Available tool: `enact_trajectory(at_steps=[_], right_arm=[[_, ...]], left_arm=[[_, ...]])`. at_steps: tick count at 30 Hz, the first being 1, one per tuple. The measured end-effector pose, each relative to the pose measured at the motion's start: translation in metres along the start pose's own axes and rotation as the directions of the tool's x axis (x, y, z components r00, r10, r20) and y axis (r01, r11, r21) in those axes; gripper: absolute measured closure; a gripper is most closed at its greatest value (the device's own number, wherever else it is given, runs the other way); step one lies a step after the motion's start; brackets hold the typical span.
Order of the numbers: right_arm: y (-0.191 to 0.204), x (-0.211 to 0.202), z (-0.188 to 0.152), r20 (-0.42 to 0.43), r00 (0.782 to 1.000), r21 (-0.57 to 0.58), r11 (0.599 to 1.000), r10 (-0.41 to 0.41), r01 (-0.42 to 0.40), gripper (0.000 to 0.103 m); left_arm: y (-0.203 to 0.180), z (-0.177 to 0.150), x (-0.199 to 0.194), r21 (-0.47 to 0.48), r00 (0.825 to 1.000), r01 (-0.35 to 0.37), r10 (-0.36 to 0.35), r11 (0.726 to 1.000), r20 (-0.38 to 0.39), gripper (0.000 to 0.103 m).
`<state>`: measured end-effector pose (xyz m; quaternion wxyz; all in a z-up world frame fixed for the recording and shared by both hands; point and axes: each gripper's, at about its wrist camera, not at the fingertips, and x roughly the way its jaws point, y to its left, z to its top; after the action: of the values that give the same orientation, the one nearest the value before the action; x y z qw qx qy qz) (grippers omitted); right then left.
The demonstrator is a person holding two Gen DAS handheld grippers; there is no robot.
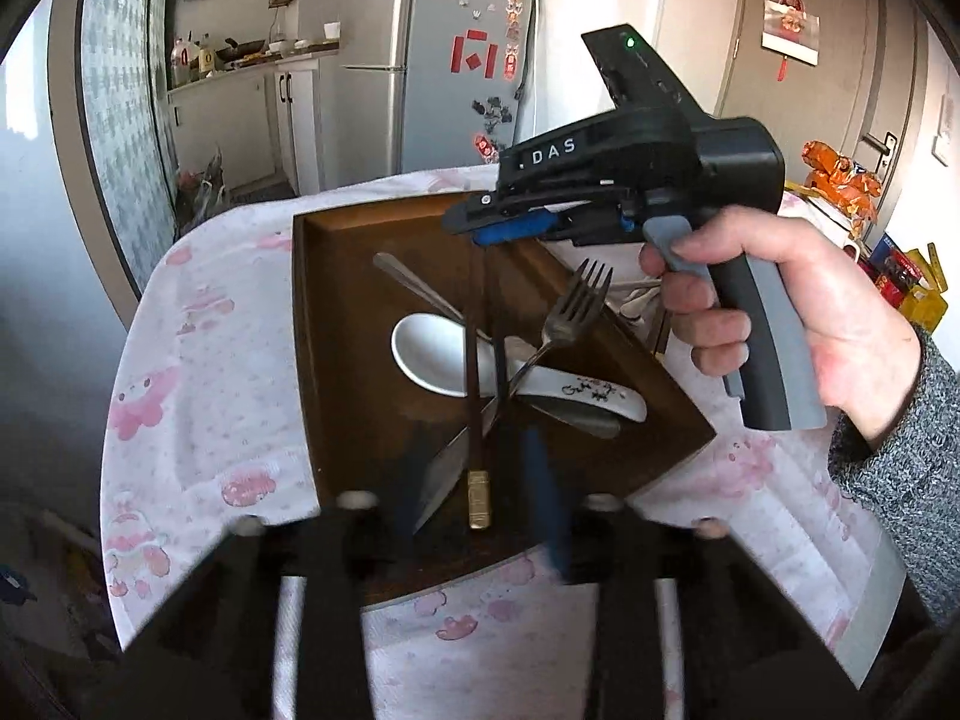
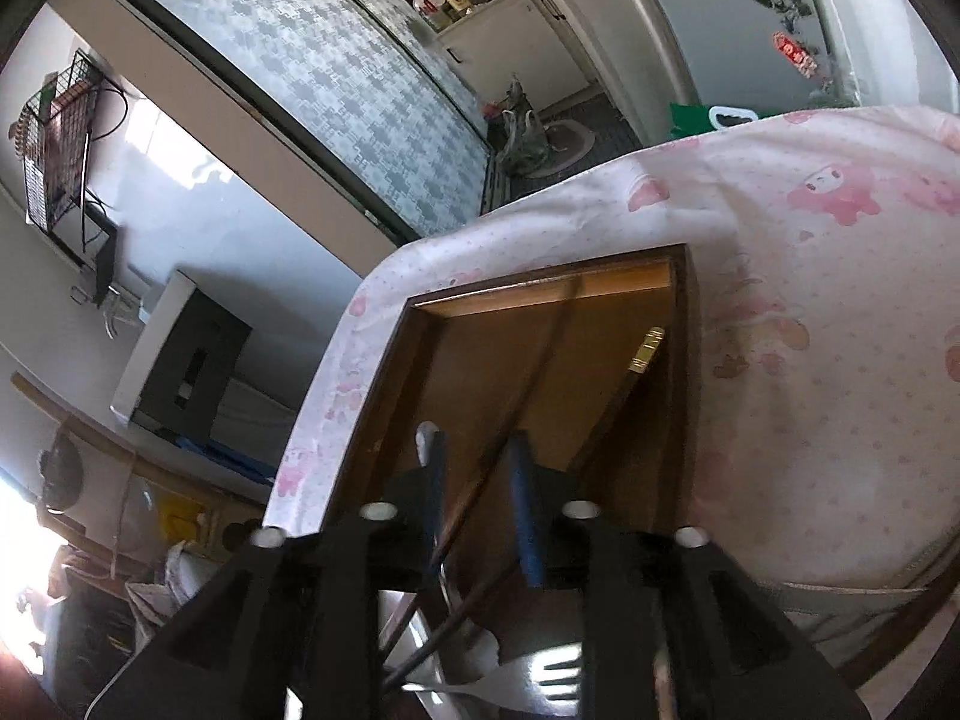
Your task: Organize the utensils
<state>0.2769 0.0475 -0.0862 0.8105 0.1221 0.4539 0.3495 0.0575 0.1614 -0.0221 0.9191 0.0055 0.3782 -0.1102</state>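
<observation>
The utensils lie in a loose heap in a dark wooden tray (image 1: 336, 324) set on a counter (image 1: 198, 360) under a pink-printed cloth. A white ceramic spoon (image 1: 438, 354) sits at the centre with a pair of dark chopsticks (image 1: 474, 396) laid over it, gold caps toward the camera; a metal fork (image 1: 570, 312) leans on the tray's right rim, a thin metal handle (image 1: 414, 288) runs up to the left, and a knife blade (image 1: 444, 468) pokes out below. The ceramic spoon is likely the heaviest and the one that would chip if dropped; the steel pieces are stiff, thin and slick, best taken across the handle rather than the tines or blade, and the chopsticks are light and apt to roll, so pinching both together near the middle looks safest. The left hand-held gripper (image 1: 480, 510) hovers over the tray's near edge with its jaws partly parted and nothing pressed between them, the chopstick ends and blade tip lying just ahead. The right hand-held gripper (image 2: 480, 480), held in a hand (image 1: 780, 324), comes in from the tray's right side, likewise partly parted; a chopstick runs between its fingers in its own view, though blur leaves it unclear whether the pads touch it.
</observation>
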Motion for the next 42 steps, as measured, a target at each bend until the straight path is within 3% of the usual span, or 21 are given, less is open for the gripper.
enact_trajectory(at_steps=[4,8,13,18,22,27,38,42], right_arm=[[-0.005,-0.016,-0.001,0.022,1.0,0.008,1.0,-0.003,0.003,0.049],[-0.013,-0.041,-0.002,0.04,0.999,-0.006,1.0,0.001,-0.001,0.048],[-0.046,-0.101,-0.005,0.106,0.994,-0.032,0.999,-0.031,0.035,0.043],[-0.095,-0.144,-0.014,0.153,0.986,-0.015,0.997,-0.072,0.075,0.043],[-0.134,-0.158,-0.022,0.193,0.98,0.026,0.999,-0.052,0.048,0.043],[-0.17,-0.156,-0.024,0.213,0.977,0.113,0.992,0.024,-0.049,0.042],[-0.157,-0.163,-0.029,0.236,0.97,0.045,0.996,0.064,-0.077,0.042],[-0.159,-0.163,-0.03,0.233,0.97,0.052,0.996,0.064,-0.078,0.043]], left_arm=[[-0.013,0.005,-0.008,0.036,0.999,-0.026,0.025,0.999,0.023,0.044],[-0.035,0.01,-0.011,0.083,1.0,0.001,-0.004,0.997,0.031,0.035],[-0.071,0.015,0.001,0.154,0.997,0.073,-0.077,0.985,0.023,0.028],[-0.112,0.021,0.032,0.212,0.991,0.135,-0.133,0.968,-0.025,0.028],[-0.137,0.027,0.063,0.229,0.987,0.155,-0.143,0.961,-0.069,0.028],[-0.145,0.034,0.092,0.215,0.985,0.151,-0.128,0.965,-0.116,0.028],[-0.141,0.042,0.117,0.214,0.988,0.097,-0.068,0.972,-0.137,0.026],[-0.141,0.044,0.118,0.199,0.986,0.107,-0.078,0.974,-0.149,0.023]])
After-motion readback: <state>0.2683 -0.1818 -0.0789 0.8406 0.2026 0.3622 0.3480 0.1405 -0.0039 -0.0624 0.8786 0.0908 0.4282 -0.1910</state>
